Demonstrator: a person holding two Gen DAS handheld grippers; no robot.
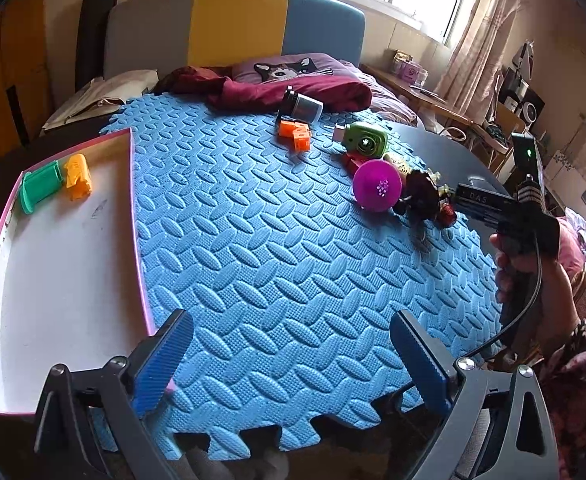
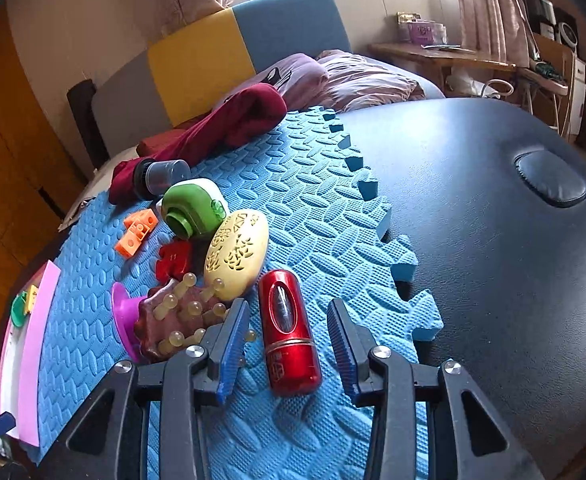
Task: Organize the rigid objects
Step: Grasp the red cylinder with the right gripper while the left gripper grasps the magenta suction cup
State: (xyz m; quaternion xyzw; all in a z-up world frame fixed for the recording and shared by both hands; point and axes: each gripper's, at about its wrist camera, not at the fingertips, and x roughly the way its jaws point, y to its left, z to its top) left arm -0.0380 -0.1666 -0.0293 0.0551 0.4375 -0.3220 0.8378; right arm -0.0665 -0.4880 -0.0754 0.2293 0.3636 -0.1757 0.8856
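Blue foam mat [image 2: 313, 216] bears a glossy red cylinder [image 2: 289, 330] lying between the right gripper's [image 2: 289, 334] spread jaws; left gripper [image 1: 291, 354] gapes too.

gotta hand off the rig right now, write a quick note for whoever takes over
Left gripper: open, empty, over the blue mat beside the pink-rimmed tray.
Right gripper: open, straddling the red cylinder, not yet closed on it.
Done: green piece and orange piece lie in the tray.
Left: red cylinder, cream oval case, green device, orange blocks, wooden massager, grey jar.
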